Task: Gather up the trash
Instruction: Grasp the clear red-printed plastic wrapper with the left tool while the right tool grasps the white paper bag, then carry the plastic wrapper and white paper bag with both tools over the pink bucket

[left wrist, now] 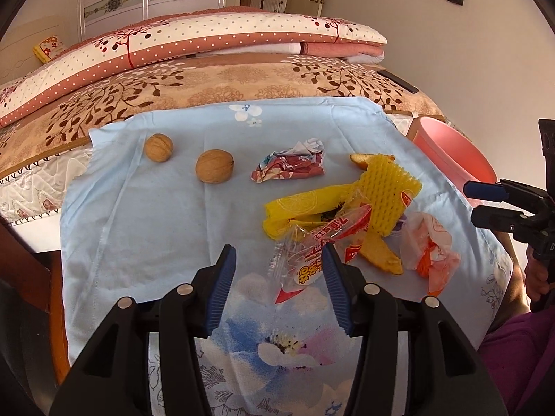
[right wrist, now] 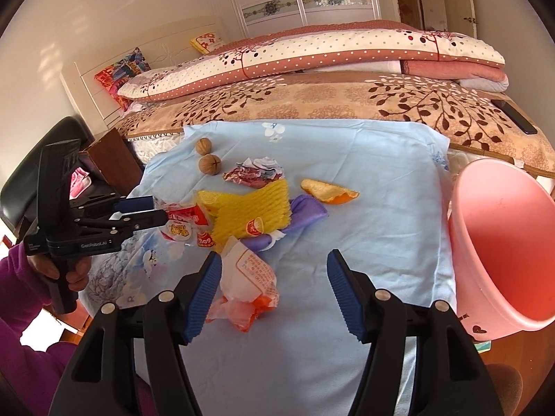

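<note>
Trash lies on a light blue floral cloth (left wrist: 145,228): a clear red-printed snack wrapper (left wrist: 305,260), a yellow foam fruit net (left wrist: 385,194), a crumpled red-and-white wrapper (left wrist: 291,166), an orange-and-white plastic bag (left wrist: 430,253) and orange peel (left wrist: 378,256). My left gripper (left wrist: 279,258) is open, its fingers either side of the snack wrapper's near end. My right gripper (right wrist: 274,267) is open, its left finger beside the orange-and-white bag (right wrist: 249,277). The snack wrapper (right wrist: 180,225) also shows in the right wrist view. A pink bin (right wrist: 499,253) stands at the right.
Two walnuts (left wrist: 187,159) sit at the cloth's far left. A purple cloth (right wrist: 305,211) lies under the foam net. Another peel piece (right wrist: 329,192) lies mid-cloth. Folded quilts (left wrist: 208,45) and a black phone (right wrist: 513,116) are on the bed behind.
</note>
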`<state>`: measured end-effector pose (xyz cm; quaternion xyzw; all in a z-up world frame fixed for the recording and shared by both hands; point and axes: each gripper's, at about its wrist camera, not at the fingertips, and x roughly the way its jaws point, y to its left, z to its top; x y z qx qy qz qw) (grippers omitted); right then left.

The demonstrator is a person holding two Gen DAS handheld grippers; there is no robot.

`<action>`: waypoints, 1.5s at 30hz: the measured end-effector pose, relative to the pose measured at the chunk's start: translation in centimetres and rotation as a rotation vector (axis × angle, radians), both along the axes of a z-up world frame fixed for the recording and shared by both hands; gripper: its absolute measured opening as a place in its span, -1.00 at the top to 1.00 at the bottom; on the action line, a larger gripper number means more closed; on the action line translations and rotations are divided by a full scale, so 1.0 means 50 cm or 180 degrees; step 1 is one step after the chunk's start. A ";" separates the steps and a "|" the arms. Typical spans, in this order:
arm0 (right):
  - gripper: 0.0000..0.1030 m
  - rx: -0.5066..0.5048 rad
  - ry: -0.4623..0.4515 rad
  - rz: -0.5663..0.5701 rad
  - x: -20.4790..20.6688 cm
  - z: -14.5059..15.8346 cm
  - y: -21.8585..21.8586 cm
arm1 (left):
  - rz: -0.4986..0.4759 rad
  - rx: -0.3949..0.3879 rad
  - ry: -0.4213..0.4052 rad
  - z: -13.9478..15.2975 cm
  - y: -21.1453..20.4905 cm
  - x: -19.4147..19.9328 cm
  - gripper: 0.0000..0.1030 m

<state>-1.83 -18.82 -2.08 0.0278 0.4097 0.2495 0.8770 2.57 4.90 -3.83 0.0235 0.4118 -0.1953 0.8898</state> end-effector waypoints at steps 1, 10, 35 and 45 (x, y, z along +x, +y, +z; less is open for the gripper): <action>-0.26 0.0002 0.0023 0.0037 0.000 -0.001 0.004 | -0.0012 -0.0027 0.0007 -0.001 -0.001 0.002 0.00; -0.32 -0.0045 0.0219 0.0184 0.006 -0.024 0.030 | -0.0064 -0.0183 -0.0024 -0.006 -0.006 0.001 0.09; 0.17 0.0147 0.0588 0.0297 0.038 -0.073 0.036 | 0.0083 -0.0514 -0.0239 0.073 0.024 -0.046 0.69; 0.25 0.0196 0.0324 0.0129 0.019 -0.035 -0.012 | 0.0024 -0.0610 -0.0366 0.111 -0.007 -0.044 0.69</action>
